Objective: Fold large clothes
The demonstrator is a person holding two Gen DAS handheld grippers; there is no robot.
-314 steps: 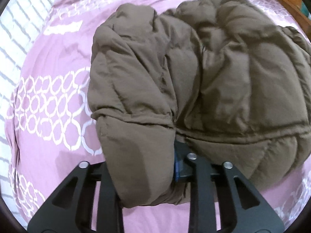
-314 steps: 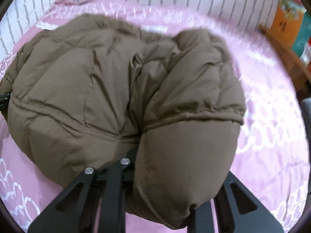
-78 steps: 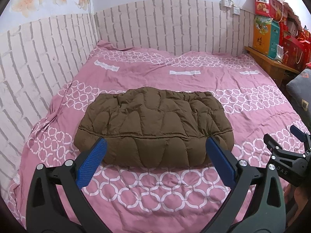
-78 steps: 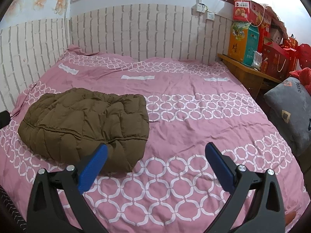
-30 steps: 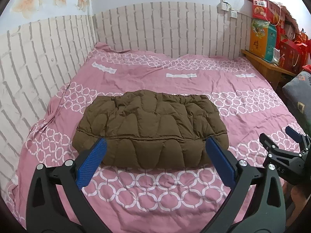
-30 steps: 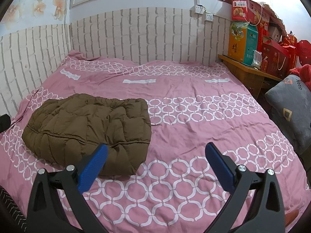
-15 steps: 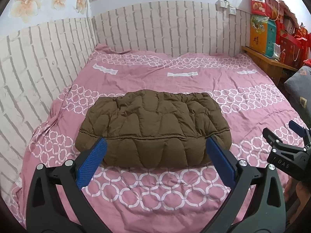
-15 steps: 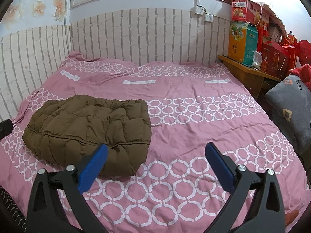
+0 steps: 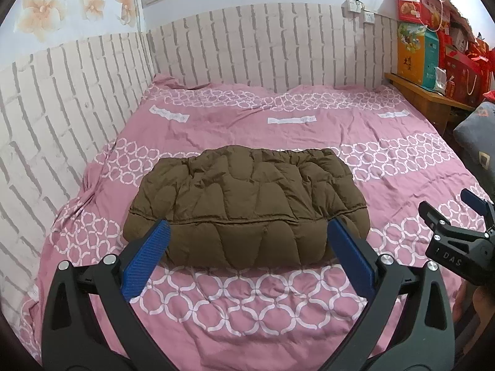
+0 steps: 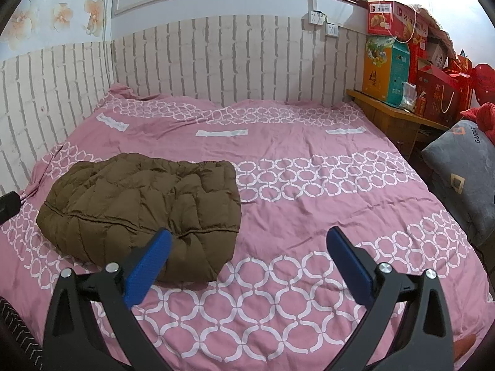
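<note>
Released since earlier: folded jacket [image 9: 247, 207] lies on bed, ahead of both wide-open, empty tools.

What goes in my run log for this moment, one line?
jacket: folded, on bed | left gripper: open, empty | right gripper: open, empty

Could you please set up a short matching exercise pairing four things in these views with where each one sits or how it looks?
Things:
1. jacket
2. left gripper
3. grey cushion
4. boxes

Descriptions:
A. stacked on the wooden shelf by the far right wall
B. folded into a brown bundle on the pink bedspread
C. open, holding nothing, short of the bundle
D. off the bed's right edge, patterned

Pairs: 1-B, 2-C, 3-D, 4-A

The right gripper is open too.
</note>
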